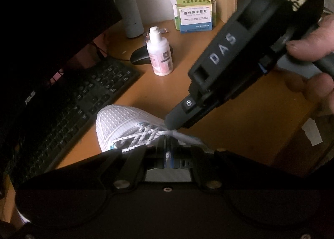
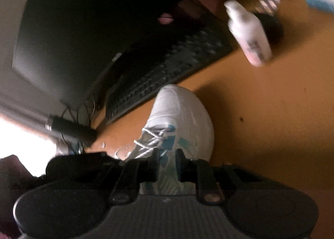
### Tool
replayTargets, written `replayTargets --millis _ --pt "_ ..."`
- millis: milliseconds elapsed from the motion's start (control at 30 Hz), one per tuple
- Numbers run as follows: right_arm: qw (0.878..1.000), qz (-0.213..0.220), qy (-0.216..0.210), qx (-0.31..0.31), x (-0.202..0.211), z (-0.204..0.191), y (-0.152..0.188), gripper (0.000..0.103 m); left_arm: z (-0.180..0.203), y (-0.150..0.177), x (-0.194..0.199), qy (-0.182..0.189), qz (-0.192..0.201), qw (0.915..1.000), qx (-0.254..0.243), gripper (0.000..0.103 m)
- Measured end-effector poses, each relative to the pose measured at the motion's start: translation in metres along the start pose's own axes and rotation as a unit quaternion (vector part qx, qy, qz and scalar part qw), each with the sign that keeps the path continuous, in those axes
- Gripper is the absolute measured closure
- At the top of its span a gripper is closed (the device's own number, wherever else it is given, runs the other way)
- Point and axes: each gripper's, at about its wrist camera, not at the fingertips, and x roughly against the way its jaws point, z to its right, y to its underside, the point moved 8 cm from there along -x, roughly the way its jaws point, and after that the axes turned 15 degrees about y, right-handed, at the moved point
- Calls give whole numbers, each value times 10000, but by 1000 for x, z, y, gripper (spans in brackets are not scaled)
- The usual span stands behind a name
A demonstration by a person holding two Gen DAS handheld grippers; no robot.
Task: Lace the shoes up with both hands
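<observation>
Your left gripper [image 1: 167, 151] had its jaws pressed together on a strand of the speckled lace [image 1: 144, 136], right over the white shoe [image 1: 117, 124]. That shoe sat on the orange desk [image 1: 240, 134], toe toward the black keyboard [image 1: 68, 113], close to the desk's near edge as far as the left wrist view showed.

Your right gripper [image 2: 167, 168] had its jaws a little apart, with nothing but the shoe's [image 2: 183, 113] teal-patterned side showing in the gap. Seen from the left, its tip touched the spot where the laces gathered, though you could not tell whether it pinched them. Your hand [image 1: 313, 55] wrapped its handle.

Farther back on the desk stood a small white bottle [image 1: 160, 55] just in front of a dark mouse [image 1: 139, 57], with a grey flask [image 1: 127, 7] and a green and blue box [image 1: 195, 14] near the far edge.
</observation>
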Motion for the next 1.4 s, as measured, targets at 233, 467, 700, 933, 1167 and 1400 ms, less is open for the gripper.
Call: replayTargets --millis 233,467,700,933,1167,1400 --pt "9947 -176 -503 -883 -8 9 0 91 0 2 1 -53 -9 10000 16 102" --pt "9918 240 -619 -1088 13 17 -6 101 5 3 25 -591 223 9977 -230 60" --pt "9775 1993 139 -677 121 55 -56 101 3 23 36 -756 165 9970 -5 60" --pt "9512 2884 914 -600 201 102 -74 101 0 26 33 -757 136 9969 167 60" --pt "9194 3547 1447 -892 255 138 -72 101 -1 33 36 -774 73 9964 329 60" --pt "9135 3669 1587 -750 265 136 -74 101 0 28 46 -670 196 9967 419 60"
